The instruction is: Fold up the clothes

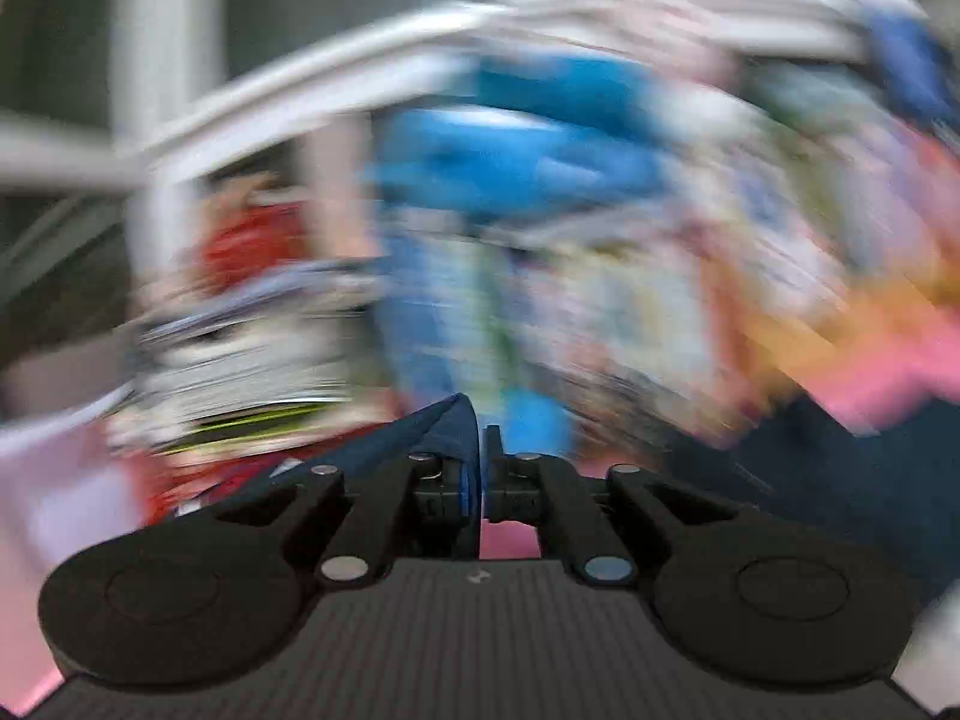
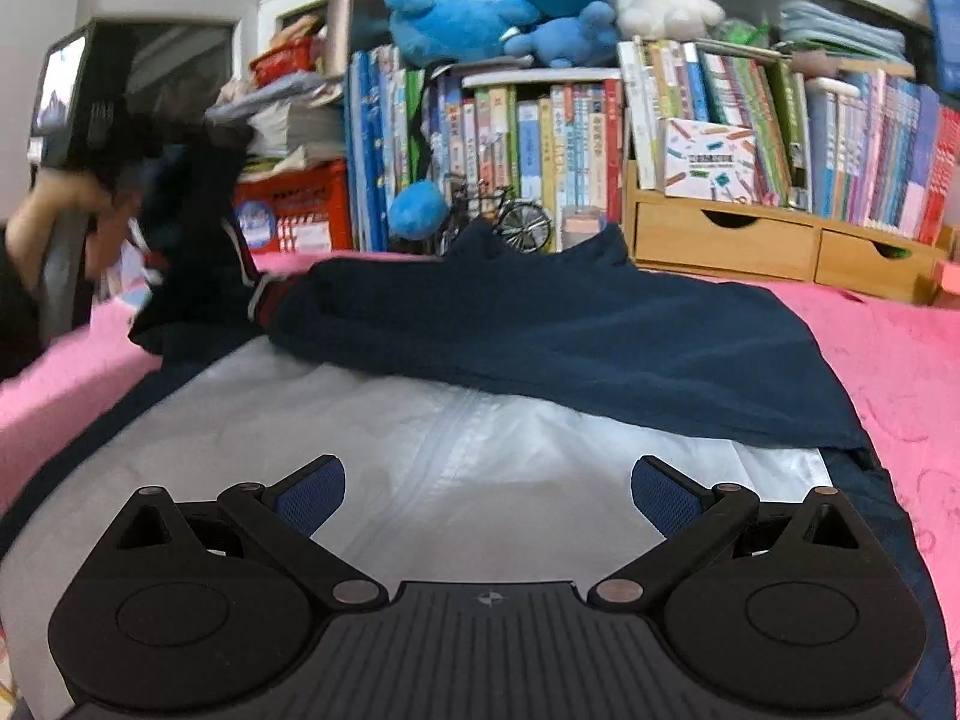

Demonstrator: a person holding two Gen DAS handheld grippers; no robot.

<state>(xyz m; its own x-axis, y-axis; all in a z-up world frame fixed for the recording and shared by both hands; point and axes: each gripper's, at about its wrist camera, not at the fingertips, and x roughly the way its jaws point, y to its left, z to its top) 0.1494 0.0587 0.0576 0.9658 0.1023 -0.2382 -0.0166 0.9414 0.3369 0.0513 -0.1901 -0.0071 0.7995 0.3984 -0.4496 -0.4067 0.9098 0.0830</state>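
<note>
- Tongs, right (image 2: 489, 495): jaws spread wide, nothing between them, blue pads (image 2: 312, 495) showing. They hover just above the pale grey lining (image 2: 360, 450) of the garment, likely parked so the other hand can do the fold.
- Garment is a navy jacket (image 2: 600, 342), spread on the pink bed cover (image 2: 900, 360) directly ahead of the right tongs. Lining faces up in the near half; the navy outer side is flopped over it beyond that. Reads as a fold in progress, not a finished one.
- Left tongs (image 1: 482, 480): jaws closed to a thin gap on a peak of the navy fabric (image 1: 450, 432), which stands up between the pads. A pinch grip like that suits hauling an edge or sleeve across.
- Left wrist view is heavily motion-smeared, so that hand looks to be mid-swing. What it carries beyond the pinched bit I can't tell.
- From the right view, up and left of the right tongs: the left tool (image 2: 72, 114) is raised, dark cloth hanging from it down to the bed. Blurred as well.
- Beyond the jacket: wooden drawer unit (image 2: 726, 234), rows of books (image 2: 540, 132), blue and pink plush toys (image 2: 480, 18) on top. None of it is touching the garment.
- Risk, my guess: the lifted cloth drags the flat half out of line.
</note>
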